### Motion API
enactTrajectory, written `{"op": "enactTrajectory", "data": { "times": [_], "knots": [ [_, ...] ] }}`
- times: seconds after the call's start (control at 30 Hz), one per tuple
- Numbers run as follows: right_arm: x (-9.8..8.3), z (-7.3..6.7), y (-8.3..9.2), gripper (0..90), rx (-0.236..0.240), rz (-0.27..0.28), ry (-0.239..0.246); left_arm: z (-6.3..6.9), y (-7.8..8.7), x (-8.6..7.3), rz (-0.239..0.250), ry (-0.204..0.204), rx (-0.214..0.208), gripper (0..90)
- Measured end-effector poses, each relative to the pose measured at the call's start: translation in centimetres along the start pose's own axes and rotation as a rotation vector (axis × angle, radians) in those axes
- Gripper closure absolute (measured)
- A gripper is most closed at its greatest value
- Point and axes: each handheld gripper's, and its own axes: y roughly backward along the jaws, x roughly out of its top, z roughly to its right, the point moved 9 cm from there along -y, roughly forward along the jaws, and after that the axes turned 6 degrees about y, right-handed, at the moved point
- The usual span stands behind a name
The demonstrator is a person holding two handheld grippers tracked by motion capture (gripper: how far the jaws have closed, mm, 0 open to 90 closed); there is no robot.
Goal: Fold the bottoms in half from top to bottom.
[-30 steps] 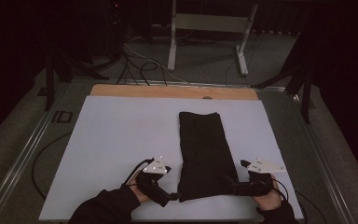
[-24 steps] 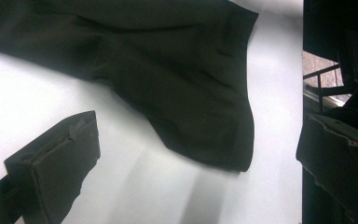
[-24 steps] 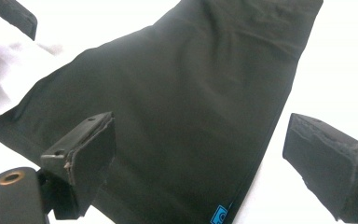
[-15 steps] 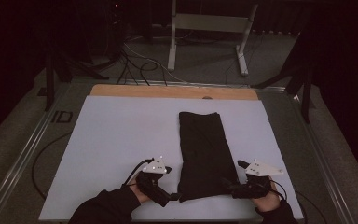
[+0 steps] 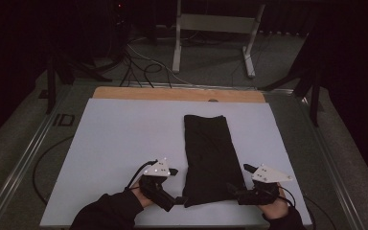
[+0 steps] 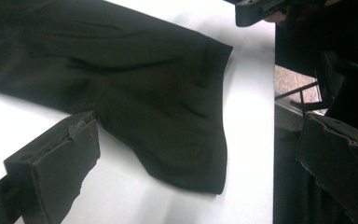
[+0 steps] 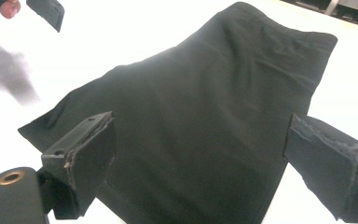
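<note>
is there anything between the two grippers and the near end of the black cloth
Nothing visible. The left gripper sits at the near left corner of the black cloth and the right gripper at its near right edge, both with jaws open. Only bare white table surrounds the cloth there.

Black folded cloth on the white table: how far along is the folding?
Done: the black folded cloth lies as a long narrow strip on the white table. In hand: left gripper and right gripper, jaws open, flank its near corners. Left: gripping them, probably to fold away.
</note>
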Motion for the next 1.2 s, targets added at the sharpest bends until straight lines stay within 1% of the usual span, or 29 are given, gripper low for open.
{"op": "enactTrajectory", "data": {
  "times": [0.1, 0.17, 0.27, 0.33, 0.4, 0.47, 0.5, 0.53, 0.63, 0.67, 0.7, 0.77, 0.8, 0.83, 0.87, 0.9, 0.97, 1.03, 1.07, 1.2],
  "knots": [
    [0.5, 0.0, 0.2, 9.6, 0.003, 0.002, -0.008, 0.1, 0.3, 0.3, 0.010, 0.005, 0.001, 0.0],
    [0.9, 0.2, 0.4, 9.6, -0.012, 0.005, -0.001, 0.1, 0.5, 0.6, 0.024, 0.015, -0.003, 0.0],
    [1.8, 0.5, 0.9, 9.6, -0.015, 0.015, -0.003, 0.2, 0.9, 1.2, 0.041, 0.020, -0.007, 0.0],
    [2.4, 0.7, 1.1, 9.6, -0.022, 0.018, 0.011, 0.1, 1.0, 1.5, 0.050, 0.020, -0.007, 0.0],
    [3.0, 0.9, 1.2, 9.6, -0.023, 0.029, 0.009, -0.2, 1.1, 1.9, 0.055, 0.013, 0.004, 0.0],
    [3.2, 1.1, 1.3, 9.6, -0.028, 0.031, 0.011, -0.2, 1.1, 1.9, 0.055, 0.013, 0.004, 0.0],
    [3.7, 1.4, 1.3, 9.7, -0.031, 0.036, 0.011, -0.7, 1.4, 2.6, 0.056, 0.008, 0.028, 0.0],
    [3.9, 1.5, 1.3, 9.7, -0.036, 0.037, 0.015, -0.8, 1.5, 2.8, 0.058, 0.008, 0.037, 0.0],
    [4.8, 1.8, 1.4, 9.7, -0.043, 0.048, 0.028, -1.0, 1.8, 3.6, 0.071, 0.016, 0.046, 0.0],
    [5.1, 2.0, 1.4, 9.7, -0.049, 0.047, 0.037, -1.1, 1.9, 3.7, 0.064, 0.012, 0.049, 0.0],
    [5.5, 2.1, 1.5, 9.7, -0.049, 0.053, 0.035, -1.1, 1.9, 3.9, 0.061, 0.008, 0.055, 0.0],
    [6.1, 2.4, 1.5, 9.7, -0.050, 0.055, 0.038, -1.2, 1.9, 4.2, 0.057, 0.017, 0.056, 0.0],
    [6.5, 2.5, 1.5, 9.7, -0.051, 0.059, 0.047, -1.3, 2.0, 4.4, 0.058, 0.017, 0.064, 0.0],
    [6.5, 2.5, 1.5, 9.7, -0.051, 0.059, 0.047, -1.3, 2.0, 4.4, 0.058, 0.017, 0.064, 0.0],
    [6.9, 2.7, 1.5, 9.7, -0.054, 0.065, 0.048, -1.3, 2.0, 4.4, 0.058, 0.017, 0.064, 0.0],
    [7.7, 3.0, 1.5, 9.7, -0.057, 0.077, 0.057, -1.7, 2.1, 4.9, 0.064, 0.021, 0.081, 0.0],
    [8.3, 3.3, 1.5, 9.7, -0.063, 0.087, 0.063, -2.1, 2.1, 5.3, 0.065, 0.029, 0.099, 0.0],
    [8.7, 3.7, 1.4, 9.7, -0.071, 0.088, 0.065, -2.4, 2.1, 5.6, 0.066, 0.034, 0.102, 0.0],
    [8.9, 4.0, 1.3, 9.7, -0.076, 0.086, 0.066, -2.7, 2.1, 5.7, 0.062, 0.035, 0.111, 0.0],
    [9.5, 4.9, 1.1, 9.7, -0.087, 0.089, 0.069, -3.5, 2.2, 6.2, 0.061, 0.041, 0.126, 0.0]
  ]
}}
